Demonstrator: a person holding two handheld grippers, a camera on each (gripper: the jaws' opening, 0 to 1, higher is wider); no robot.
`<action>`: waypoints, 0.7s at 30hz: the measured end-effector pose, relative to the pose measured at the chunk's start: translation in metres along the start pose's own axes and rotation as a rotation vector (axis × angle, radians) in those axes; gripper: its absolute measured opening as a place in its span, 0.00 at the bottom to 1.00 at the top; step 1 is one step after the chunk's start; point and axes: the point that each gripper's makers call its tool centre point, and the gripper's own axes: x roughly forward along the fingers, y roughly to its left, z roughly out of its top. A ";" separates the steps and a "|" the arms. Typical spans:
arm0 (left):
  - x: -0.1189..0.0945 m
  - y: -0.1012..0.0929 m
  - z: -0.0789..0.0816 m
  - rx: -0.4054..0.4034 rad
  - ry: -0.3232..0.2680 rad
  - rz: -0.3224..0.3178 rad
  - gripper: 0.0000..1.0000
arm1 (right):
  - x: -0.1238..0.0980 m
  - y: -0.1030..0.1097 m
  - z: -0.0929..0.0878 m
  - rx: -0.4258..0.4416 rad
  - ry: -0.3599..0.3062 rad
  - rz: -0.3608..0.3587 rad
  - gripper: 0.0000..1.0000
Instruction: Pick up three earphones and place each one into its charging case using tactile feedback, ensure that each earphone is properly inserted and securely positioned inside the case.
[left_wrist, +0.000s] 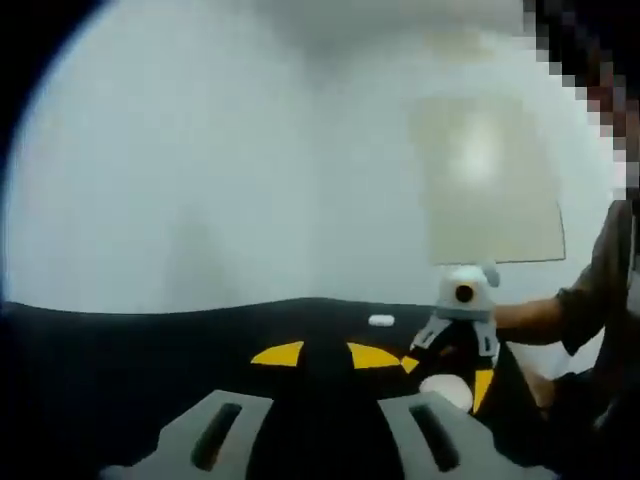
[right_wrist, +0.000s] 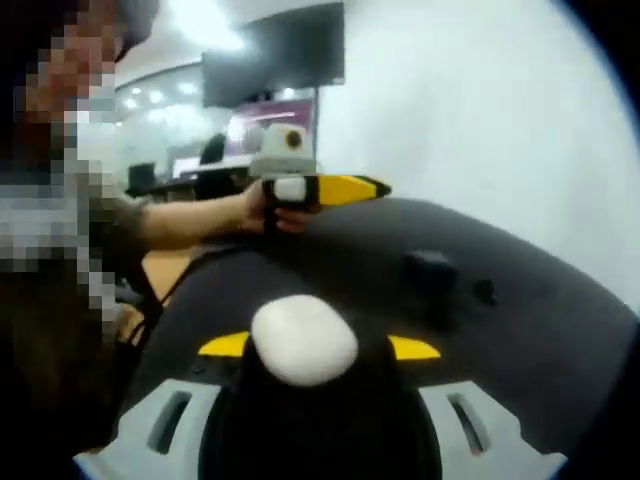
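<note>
In the right gripper view, the right gripper rose from the bottom centre with its yellow-tipped jaws closed around one white charging case, rounded and seemingly shut. Upper centre, a hand gripped the left gripper above a black table; two small dark objects lay right of centre, too blurred to identify. In the left gripper view, the left gripper stood wide with nothing between its jaws, and one small white earphone lay on the table just beyond. The step looked like fetching an earphone; next, the left jaws would need to close gently around it
</note>
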 end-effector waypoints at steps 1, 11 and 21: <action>0.001 0.000 -0.001 -0.012 0.003 0.003 0.08 | 0.001 0.001 0.000 -0.002 -0.001 -0.002 0.50; 0.002 0.013 -0.020 0.132 0.136 0.075 0.00 | 0.007 0.005 0.002 -0.011 0.022 -0.013 0.42; 0.009 0.008 -0.014 0.335 0.078 0.106 0.29 | -0.018 -0.002 0.010 -0.180 0.010 -0.324 0.41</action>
